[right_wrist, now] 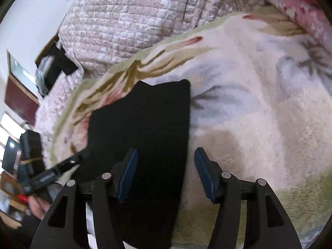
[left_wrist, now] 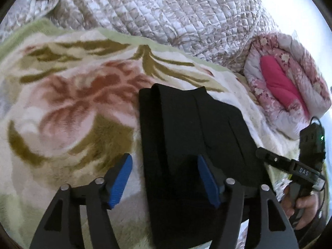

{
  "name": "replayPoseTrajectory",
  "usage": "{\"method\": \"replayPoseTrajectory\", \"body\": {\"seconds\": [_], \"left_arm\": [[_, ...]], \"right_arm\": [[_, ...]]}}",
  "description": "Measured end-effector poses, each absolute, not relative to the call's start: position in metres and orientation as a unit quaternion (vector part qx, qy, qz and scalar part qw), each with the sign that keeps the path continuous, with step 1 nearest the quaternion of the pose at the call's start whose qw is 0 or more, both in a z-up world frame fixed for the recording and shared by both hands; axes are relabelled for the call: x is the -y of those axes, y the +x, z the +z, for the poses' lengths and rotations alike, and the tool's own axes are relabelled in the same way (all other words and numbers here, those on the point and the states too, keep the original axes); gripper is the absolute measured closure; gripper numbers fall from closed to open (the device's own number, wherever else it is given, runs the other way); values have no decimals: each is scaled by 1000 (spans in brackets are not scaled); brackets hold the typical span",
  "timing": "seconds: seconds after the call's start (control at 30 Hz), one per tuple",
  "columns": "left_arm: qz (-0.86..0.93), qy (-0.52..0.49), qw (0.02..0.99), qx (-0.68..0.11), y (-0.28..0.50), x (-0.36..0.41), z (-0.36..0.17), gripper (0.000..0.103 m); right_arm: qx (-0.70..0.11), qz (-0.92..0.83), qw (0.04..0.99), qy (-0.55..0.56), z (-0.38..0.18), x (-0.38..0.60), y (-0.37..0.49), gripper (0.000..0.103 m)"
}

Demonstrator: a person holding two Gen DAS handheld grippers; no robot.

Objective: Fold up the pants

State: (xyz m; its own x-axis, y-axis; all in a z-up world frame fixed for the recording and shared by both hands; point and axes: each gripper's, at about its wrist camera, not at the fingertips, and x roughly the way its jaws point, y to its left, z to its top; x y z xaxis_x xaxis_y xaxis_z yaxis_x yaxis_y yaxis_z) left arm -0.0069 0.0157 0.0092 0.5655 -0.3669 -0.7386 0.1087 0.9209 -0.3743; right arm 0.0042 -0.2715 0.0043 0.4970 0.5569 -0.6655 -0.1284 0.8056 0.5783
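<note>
The pants (left_wrist: 193, 137) lie folded into a narrow black strip on the bed (left_wrist: 68, 108), spread over its flowered fleece blanket and running from the near edge toward the quilt (left_wrist: 166, 10) heaped along the far edge. A doubled layer shows along one long side, so the fold looks to be well along.

The left gripper (left_wrist: 164, 181) hangs over the near end of the strip with its jaws wide apart. One blue pad sits above the bare blanket and the other above the cloth, and neither presses on anything. The right gripper (right_wrist: 166, 175) matches it on the other long edge, open just as wide: one pad over the black fabric, the other over the blanket, nothing held. Each straddles an edge of the strip, which I take as the stance of having let the cloth drop flat rather than of reaching for it, though it would serve equally for a fresh pinch.

In the left view the person's right hand (left_wrist: 300, 205) grips its handle beside the pants; in the right view the left hand (right_wrist: 39, 205) shows, blurred, doing the same. Both tools tilt steeply down at the bed, so the pads would meet the fabric edge-on. A pink bundle (left_wrist: 284, 87) lies near the far right corner, well clear of the work.
</note>
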Motion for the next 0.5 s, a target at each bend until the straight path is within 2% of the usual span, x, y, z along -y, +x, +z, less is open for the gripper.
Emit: {"method": "replayPoseTrajectory", "body": {"seconds": [0.17,0.23,0.27,0.33,0.5], "left_arm": [[-150,-150,875,-436,8,-9,5,35],[-149,-157,874,-434,7,-9,7,53],[-147,-158,875,-433,5,-10,10,58],[-141,-149,881,-427,1,-9,15,69],[-140,-148,886,-417,-1,-7,33,81]], "right_arm": [[-461,225,827,231,0,260,19,47],[-467,217,826,230,-1,259,23,63],[-468,213,826,232,-1,260,22,77],[-464,219,820,252,1,263,18,81],[-451,225,832,233,17,258,15,84]]}}
